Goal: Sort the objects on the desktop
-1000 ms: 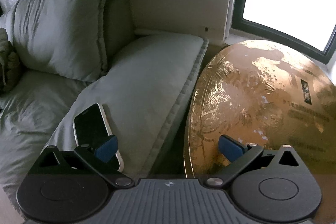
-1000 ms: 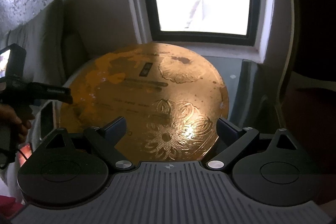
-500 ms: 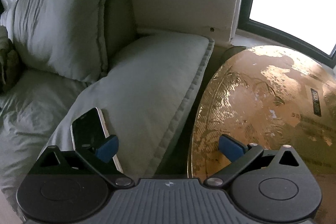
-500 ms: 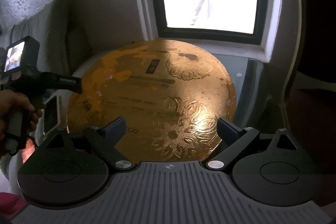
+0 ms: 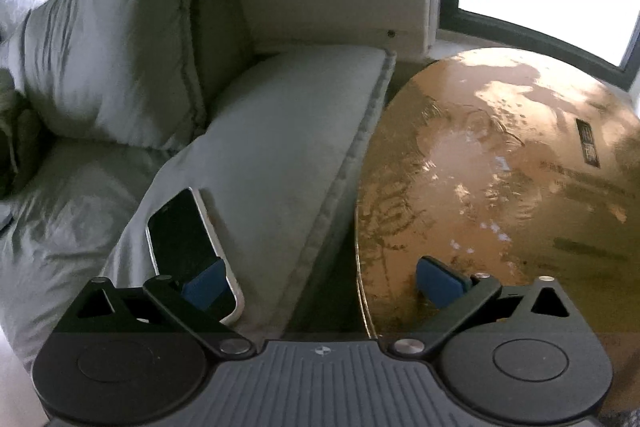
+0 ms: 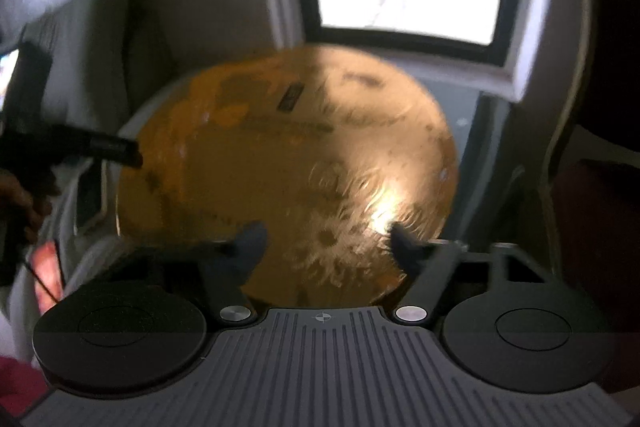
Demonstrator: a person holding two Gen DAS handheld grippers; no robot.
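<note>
two things differ from half a second ago: the right gripper (image 6: 324,247) has drawn its fingers closer together, though a clear gap remains and nothing sits between them, and its view has gone blurred, which suggests fast motion. the left gripper (image 5: 320,281) stays spread wide and empty, and its view has swung slightly, so the phone (image 5: 192,247) now shows more fully. the phone lies face up on the grey sofa cushion (image 5: 280,163), just beside the round gold table (image 5: 500,187), and the left finger pad (image 5: 204,285) overlaps its near end in the picture; whether it touches, i cannot tell. in the right view the phone (image 6: 90,197) shows only as a dark sliver left of the table (image 6: 288,167), under the left tool's dark body. the tabletop itself shows nothing on it. my reading is that the phone is the next thing to sort, and the left gripper is lining up on it, with the pick not yet made.
</note>
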